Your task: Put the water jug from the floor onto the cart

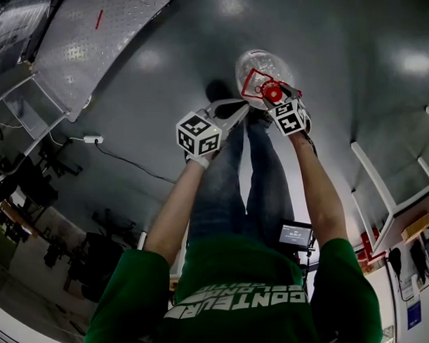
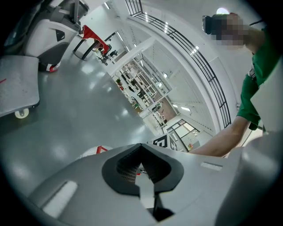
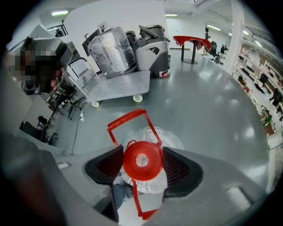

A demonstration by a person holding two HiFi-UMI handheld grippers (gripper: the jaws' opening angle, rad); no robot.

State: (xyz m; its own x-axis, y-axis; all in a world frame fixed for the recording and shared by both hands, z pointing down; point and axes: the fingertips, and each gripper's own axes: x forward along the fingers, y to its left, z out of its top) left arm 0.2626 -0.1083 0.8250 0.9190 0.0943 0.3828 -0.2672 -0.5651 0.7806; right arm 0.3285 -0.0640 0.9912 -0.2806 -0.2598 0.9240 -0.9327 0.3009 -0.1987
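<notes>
Water jug point(image 1: 264, 70) stands on open floor point(image 1: 161, 63), red cap point(image 3: 142, 161) between right gripper's point(image 3: 142, 150) spread jaws (left gripper's point(image 2: 141, 146) pressed together).

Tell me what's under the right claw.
Water jug on the grey floor, its red cap between the open jaws of the right claw. Cap and red handle cover most of the body; fill level can't be seen.
</notes>
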